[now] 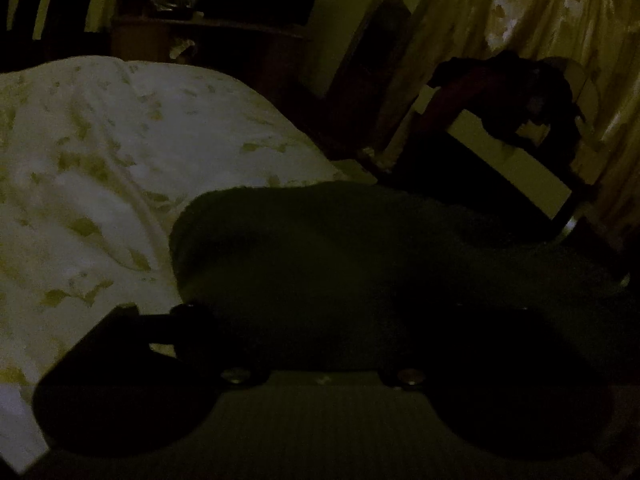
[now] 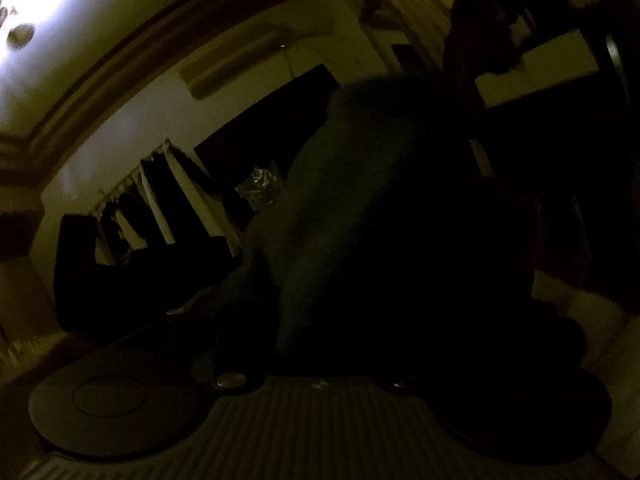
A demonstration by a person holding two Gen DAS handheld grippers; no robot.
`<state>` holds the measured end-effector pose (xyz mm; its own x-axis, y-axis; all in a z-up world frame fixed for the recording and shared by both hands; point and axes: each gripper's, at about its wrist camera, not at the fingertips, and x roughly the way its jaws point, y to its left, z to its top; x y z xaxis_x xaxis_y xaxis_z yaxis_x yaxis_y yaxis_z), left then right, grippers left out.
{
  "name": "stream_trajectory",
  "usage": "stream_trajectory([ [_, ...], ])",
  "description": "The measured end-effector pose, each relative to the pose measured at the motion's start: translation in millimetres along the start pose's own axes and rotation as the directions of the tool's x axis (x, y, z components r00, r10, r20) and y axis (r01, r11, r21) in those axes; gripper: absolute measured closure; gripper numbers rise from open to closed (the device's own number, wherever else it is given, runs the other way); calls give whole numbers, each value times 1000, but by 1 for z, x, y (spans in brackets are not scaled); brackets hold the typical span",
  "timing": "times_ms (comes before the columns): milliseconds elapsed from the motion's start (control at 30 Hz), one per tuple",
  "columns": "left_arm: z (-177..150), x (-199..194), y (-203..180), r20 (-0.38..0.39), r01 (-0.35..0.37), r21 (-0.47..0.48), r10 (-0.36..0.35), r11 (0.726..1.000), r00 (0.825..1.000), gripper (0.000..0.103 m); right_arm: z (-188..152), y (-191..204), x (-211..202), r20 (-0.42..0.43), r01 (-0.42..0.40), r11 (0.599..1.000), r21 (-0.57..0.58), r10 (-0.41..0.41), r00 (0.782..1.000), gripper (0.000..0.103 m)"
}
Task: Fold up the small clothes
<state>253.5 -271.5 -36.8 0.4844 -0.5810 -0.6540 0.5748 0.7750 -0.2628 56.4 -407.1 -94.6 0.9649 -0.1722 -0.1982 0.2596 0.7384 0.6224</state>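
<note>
The dark garment (image 1: 360, 248) lay bunched directly ahead of your left gripper (image 1: 320, 320), over its fingers, on the pale leaf-printed bedsheet (image 1: 100, 152). In the right wrist view the same dark cloth (image 2: 380, 200) rose in front of your right gripper (image 2: 316, 320) and blocked most of the view. You could not tell how either pair of jaws stood; both were lost in shadow. The sheet was wrinkled and bare to the left. A patterned curtain (image 1: 520, 8) hung beyond, with a dark chair-like frame (image 1: 500, 128) near it.
</note>
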Motion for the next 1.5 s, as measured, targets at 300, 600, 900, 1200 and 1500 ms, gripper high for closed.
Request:
stream_trajectory([
  [300, -1, -29, -15, 13, -97, 39, 97, 994, 995, 0, 7, 9, -13, -51, 22, 999, 23, -21, 998, 0],
  [600, -16, -110, -45, 61, -205, 268, 196, 941, 979, 0, 32, 32, -46, -159, 43, 996, -74, -55, 986, 0],
  [900, -53, -173, -64, 8, -206, 380, 220, 902, 975, 0, 51, 69, -93, -309, -38, 916, -400, -95, 946, 0],
  [1200, -62, -200, -80, 3, -232, 420, 254, 877, 967, 0, 69, 122, -93, -466, -198, 747, -635, -166, 869, 0],
  [1500, -55, -221, -92, 54, -298, 520, 318, 800, 947, 0, 62, 147, -65, -489, -270, 519, -811, -347, 800, 0],
])
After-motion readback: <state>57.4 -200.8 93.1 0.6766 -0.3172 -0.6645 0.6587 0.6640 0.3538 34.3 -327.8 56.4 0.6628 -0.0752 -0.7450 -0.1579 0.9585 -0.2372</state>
